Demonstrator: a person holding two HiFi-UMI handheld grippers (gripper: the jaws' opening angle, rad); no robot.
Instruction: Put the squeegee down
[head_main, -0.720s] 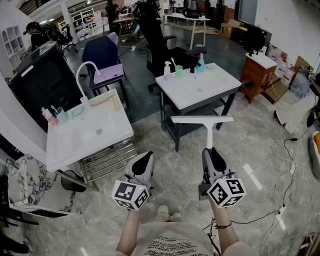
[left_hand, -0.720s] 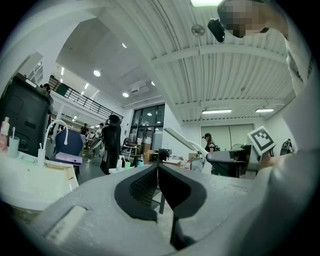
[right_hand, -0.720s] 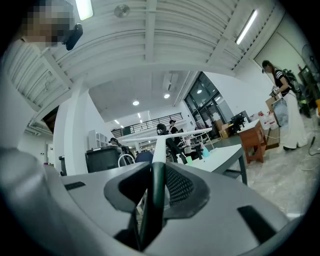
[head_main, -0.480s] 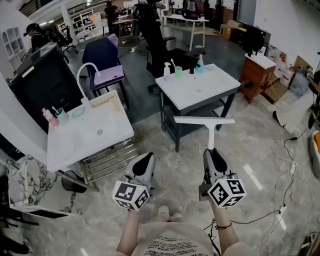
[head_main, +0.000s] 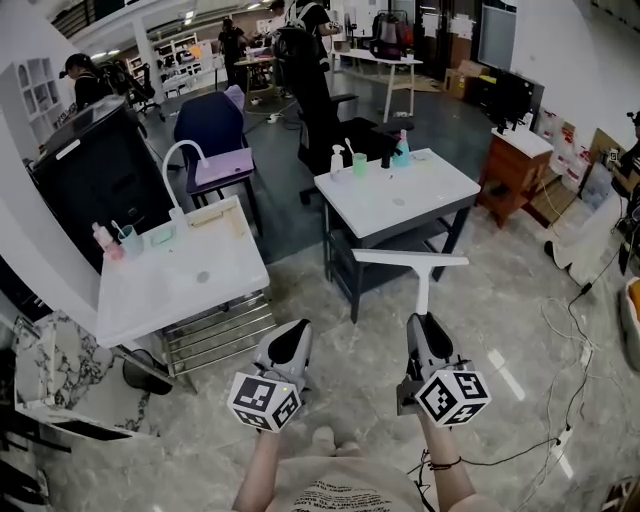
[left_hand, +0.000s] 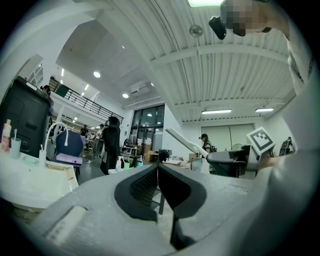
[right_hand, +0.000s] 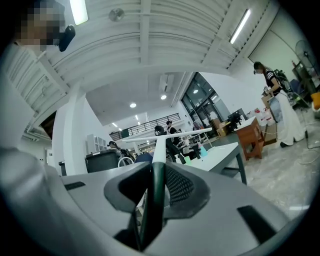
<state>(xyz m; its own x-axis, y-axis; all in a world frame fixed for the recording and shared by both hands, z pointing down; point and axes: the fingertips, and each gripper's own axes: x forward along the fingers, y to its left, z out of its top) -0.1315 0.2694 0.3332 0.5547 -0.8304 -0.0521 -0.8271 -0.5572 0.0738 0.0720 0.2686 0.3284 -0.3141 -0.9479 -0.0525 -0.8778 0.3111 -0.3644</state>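
1. The right gripper (head_main: 427, 330) points level and forward from the person's right hand. Its jaws clamp the dark end of the squeegee's (head_main: 422, 285) handle.
2. In the right gripper view, that handle (right_hand: 158, 150) stands upright between the two pads, which press on it from both sides. The pale shaft runs on from the right gripper (right_hand: 156, 172) to the long crosswise blade.
3. The squeegee is in the air above the marble floor (head_main: 330, 290), not set down on anything. From the head view, its white blade lies crosswise in front of the white table (head_main: 400, 200), overlapping the table's dark lower frame. I cannot tell whether the blade touches that frame.
4. The left gripper (head_main: 292, 335) is held level beside the right one, a little apart from it. In the left gripper view, the jaws of the left gripper (left_hand: 158, 167) meet at their tips with nothing between them.
5. A spray bottle (head_main: 336, 160), a green cup (head_main: 358, 166) and a teal bottle (head_main: 400, 150) stand along the far edge of the white table.
6. To the left stands a white sink counter (head_main: 200, 285) with a curved faucet (head_main: 172, 160) and a pink bottle (head_main: 103, 240) near its far corner.
7. A wooden cabinet (head_main: 515, 160) stands to the right of the table, well apart from the squeegee.
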